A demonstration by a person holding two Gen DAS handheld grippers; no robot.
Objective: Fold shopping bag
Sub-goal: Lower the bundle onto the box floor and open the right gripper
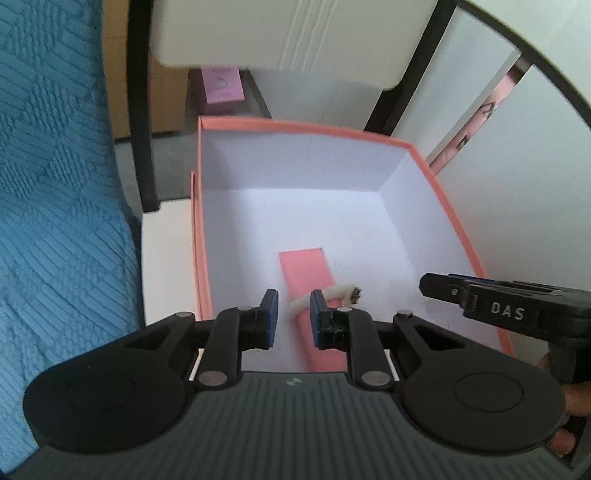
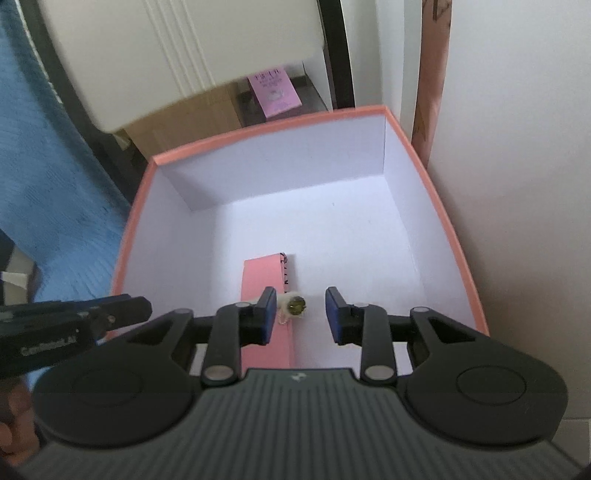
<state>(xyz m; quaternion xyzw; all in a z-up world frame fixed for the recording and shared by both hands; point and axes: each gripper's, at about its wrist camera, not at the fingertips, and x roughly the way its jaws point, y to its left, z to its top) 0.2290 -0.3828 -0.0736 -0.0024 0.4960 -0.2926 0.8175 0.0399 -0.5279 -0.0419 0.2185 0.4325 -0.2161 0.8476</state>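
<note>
The shopping bag (image 1: 304, 267) is a narrow folded pink strip lying on the white floor of a pink-rimmed box (image 1: 295, 128). Its white rope handle (image 1: 334, 294) sticks out to the right and ends in a small metal tip. My left gripper (image 1: 293, 308) hovers open over the near end of the strip, its right finger beside the rope. My right gripper (image 2: 301, 308) is open too, above the rope tip (image 2: 295, 304) and the bag (image 2: 262, 277). Each gripper shows in the other's view: the right gripper (image 1: 443, 288) and the left gripper (image 2: 129, 306).
The box (image 2: 258, 133) stands on a white surface against a pale wall (image 2: 517, 184). A blue bedspread (image 1: 55, 184) fills the left. Behind the box are a chair with a white backrest (image 1: 277, 33), a cardboard carton (image 2: 192, 122) and a small pink pack (image 1: 223, 85).
</note>
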